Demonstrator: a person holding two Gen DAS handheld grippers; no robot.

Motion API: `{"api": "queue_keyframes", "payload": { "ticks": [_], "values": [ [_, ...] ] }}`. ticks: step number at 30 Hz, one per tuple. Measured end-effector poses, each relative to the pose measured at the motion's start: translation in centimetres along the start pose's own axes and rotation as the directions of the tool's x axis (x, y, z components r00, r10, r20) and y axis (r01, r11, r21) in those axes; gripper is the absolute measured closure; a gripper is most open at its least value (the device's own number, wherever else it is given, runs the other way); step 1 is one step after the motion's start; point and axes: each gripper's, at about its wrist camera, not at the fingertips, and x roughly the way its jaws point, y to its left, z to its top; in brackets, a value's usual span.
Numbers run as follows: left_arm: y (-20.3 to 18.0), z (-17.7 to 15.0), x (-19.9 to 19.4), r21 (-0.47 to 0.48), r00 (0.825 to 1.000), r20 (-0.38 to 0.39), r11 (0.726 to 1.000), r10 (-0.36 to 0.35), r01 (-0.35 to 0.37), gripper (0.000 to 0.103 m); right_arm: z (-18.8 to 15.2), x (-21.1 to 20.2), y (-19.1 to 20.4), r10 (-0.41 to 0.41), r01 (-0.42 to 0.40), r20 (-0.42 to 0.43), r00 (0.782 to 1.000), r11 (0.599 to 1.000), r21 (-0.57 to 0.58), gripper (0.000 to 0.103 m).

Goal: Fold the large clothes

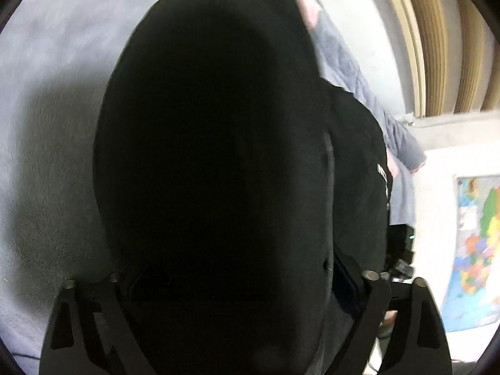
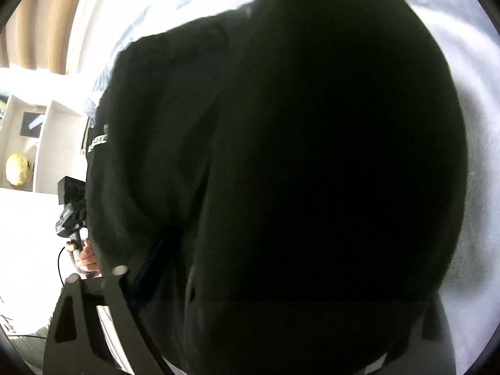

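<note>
A large black garment [image 1: 212, 156] hangs in front of the left wrist camera and fills most of the view; it carries small white lettering [image 1: 382, 172]. My left gripper [image 1: 240, 287] is buried in its folds, its fingertips hidden. In the right wrist view the same black garment [image 2: 297, 172] with white lettering [image 2: 98, 142] covers the frame and drapes over my right gripper [image 2: 250, 297]. Both grippers appear to hold the cloth lifted above a pale grey bed cover [image 1: 47, 125]. The left gripper's body and the hand holding it [image 2: 72, 215] show at the left of the right wrist view.
A grey quilted blanket [image 1: 359, 72] lies on the bed behind the garment. Tan curtains [image 1: 437, 40] hang at the back. A coloured map [image 1: 478, 250] is on the right. White shelves [image 2: 40, 131] with a yellow ball [image 2: 18, 168] stand at the left.
</note>
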Motion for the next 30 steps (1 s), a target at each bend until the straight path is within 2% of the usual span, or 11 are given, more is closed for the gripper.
{"api": "queue_keyframes", "payload": {
  "ticks": [1,2,3,6,8,12,16,19,24,27,30],
  "values": [
    [-0.8,-0.3,-0.4,0.025,1.0,0.026,1.0,0.015,-0.016,0.049,-0.3,-0.6,0.4,0.001,0.0,0.018,1.0,1.0,-0.014,0.029],
    [-1.7,-0.7,-1.0,0.044,0.998,0.058,0.998,0.034,-0.037,0.055,-0.7,-1.4,1.0,-0.007,0.008,0.039,0.999,1.0,-0.029,0.037],
    [-2.7,-1.2,-1.6,0.064,0.995,0.087,0.996,0.049,-0.055,0.06,-0.9,-1.9,1.4,-0.013,0.015,0.051,0.999,0.999,-0.036,0.048],
    [-5.9,-2.9,-3.5,0.105,0.984,0.169,0.992,0.052,-0.071,0.065,-2.2,-4.7,2.8,-0.037,0.045,0.108,0.993,0.996,-0.073,0.06],
    [-7.4,-3.9,-5.8,0.13,0.979,0.203,0.991,-0.008,-0.019,0.066,-3.2,-6.0,4.0,-0.035,0.047,0.133,0.991,0.994,-0.094,0.062],
    [-12.0,-7.6,-10.2,0.206,0.969,0.243,0.978,-0.051,0.0,0.066,-6.6,-10.2,7.3,-0.019,0.044,0.178,0.984,0.99,-0.137,0.062],
    [-13.7,-12.1,-15.3,0.24,0.953,0.286,0.97,-0.097,0.027,0.066,-11.2,-15.0,10.9,-0.014,0.057,0.216,0.976,0.979,-0.195,0.062],
    [-14.2,-16.2,-17.5,0.233,0.948,0.299,0.972,-0.113,0.042,0.066,-15.1,-17.7,12.8,-0.034,0.087,0.223,0.974,0.97,-0.229,0.062],
    [-13.0,-23.0,-18.9,0.185,0.954,0.281,0.981,-0.106,0.055,0.065,-22.0,-18.6,13.7,-0.081,0.124,0.186,0.979,0.966,-0.229,0.062],
    [-11.2,-27.4,-19.7,0.147,0.965,0.249,0.988,-0.086,0.05,0.065,-25.7,-16.7,12.8,-0.105,0.131,0.134,0.985,0.971,-0.2,0.062],
    [-9.5,-30.4,-18.0,0.099,0.978,0.201,0.995,-0.046,0.027,0.065,-28.4,-14.9,10.6,-0.134,0.145,0.07,0.988,0.974,-0.177,0.062]
  ]
}}
